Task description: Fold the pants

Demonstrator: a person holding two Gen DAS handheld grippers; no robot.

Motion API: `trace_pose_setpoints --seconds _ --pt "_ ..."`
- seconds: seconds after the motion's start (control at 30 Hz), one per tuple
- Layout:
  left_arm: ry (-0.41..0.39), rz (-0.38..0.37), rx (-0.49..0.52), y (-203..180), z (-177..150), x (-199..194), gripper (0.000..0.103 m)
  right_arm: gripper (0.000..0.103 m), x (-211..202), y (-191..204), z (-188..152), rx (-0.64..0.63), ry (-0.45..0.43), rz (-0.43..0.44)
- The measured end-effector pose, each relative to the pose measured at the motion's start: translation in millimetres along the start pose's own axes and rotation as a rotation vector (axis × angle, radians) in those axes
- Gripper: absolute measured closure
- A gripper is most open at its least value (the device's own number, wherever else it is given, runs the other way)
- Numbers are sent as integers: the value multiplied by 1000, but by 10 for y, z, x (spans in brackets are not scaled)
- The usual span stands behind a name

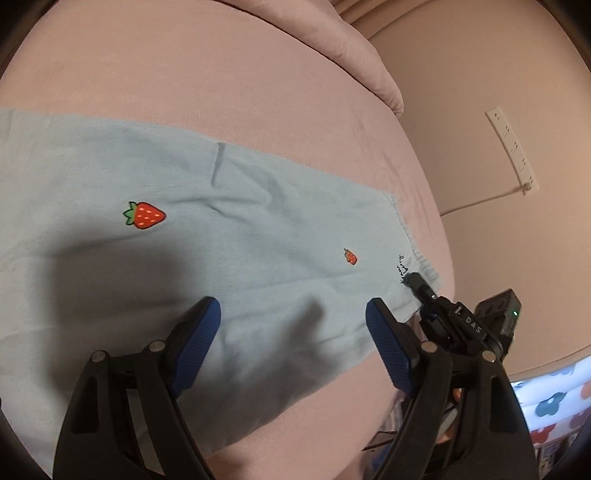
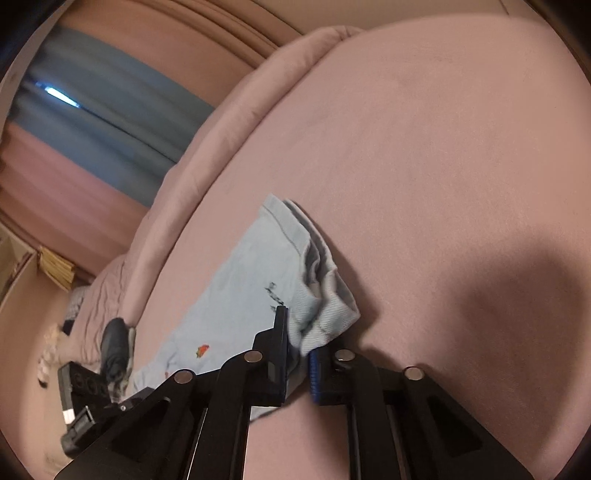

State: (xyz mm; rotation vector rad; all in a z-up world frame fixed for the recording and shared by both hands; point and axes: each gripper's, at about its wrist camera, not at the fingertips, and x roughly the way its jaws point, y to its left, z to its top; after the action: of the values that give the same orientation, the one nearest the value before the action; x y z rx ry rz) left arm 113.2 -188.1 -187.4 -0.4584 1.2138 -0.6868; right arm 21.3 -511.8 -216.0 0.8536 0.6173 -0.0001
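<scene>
Both grippers sit at the pants, and I place everything by that garment. Over its near long edge my left gripper (image 1: 293,325) is spread wide, blue pads (image 1: 199,339) apart with nothing between them, hovering above the cloth. At the ribbed cuff end my right gripper (image 2: 297,360) is clamped on a bunched corner of the pants (image 1: 229,236), the fabric pinched between its pads and slightly lifted (in the left wrist view only its black tip shows at that cuff). Light blue and printed with strawberries (image 1: 144,215), the garment lies stretched flat on the pink bed sheet (image 1: 221,81). Beyond the pants' far edge a pink duvet (image 1: 332,33) is heaped, and past the cuff end a white power strip (image 1: 511,147) lies off the bed.
</scene>
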Motion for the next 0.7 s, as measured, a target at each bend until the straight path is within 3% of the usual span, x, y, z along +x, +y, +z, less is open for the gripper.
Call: trace_pose_setpoints --seconds 0.13,0.3,0.43,0.57,0.6,0.67,0.7 --pt "-33 -48 -82 76 44 -154 21 93 -52 550 -27 -240 -58 7" --pt "-84 -192 -127 -14 61 -359 16 93 32 1248 -327 -562 -55 21" --pt "-65 -261 -153 -92 74 -388 4 93 169 1507 -681 -694 -4 61" --pt "-3 -269 -216 -10 113 -228 5 93 250 1666 -963 -785 40 94" --pt "5 -268 -231 25 139 -210 7 93 250 1701 -1039 -816 51 94" --pt "0 -240 -250 97 152 -242 28 93 268 1762 -1158 -872 69 84" --pt "-3 -227 -248 122 164 -253 52 93 274 1789 -1216 -901 77 77"
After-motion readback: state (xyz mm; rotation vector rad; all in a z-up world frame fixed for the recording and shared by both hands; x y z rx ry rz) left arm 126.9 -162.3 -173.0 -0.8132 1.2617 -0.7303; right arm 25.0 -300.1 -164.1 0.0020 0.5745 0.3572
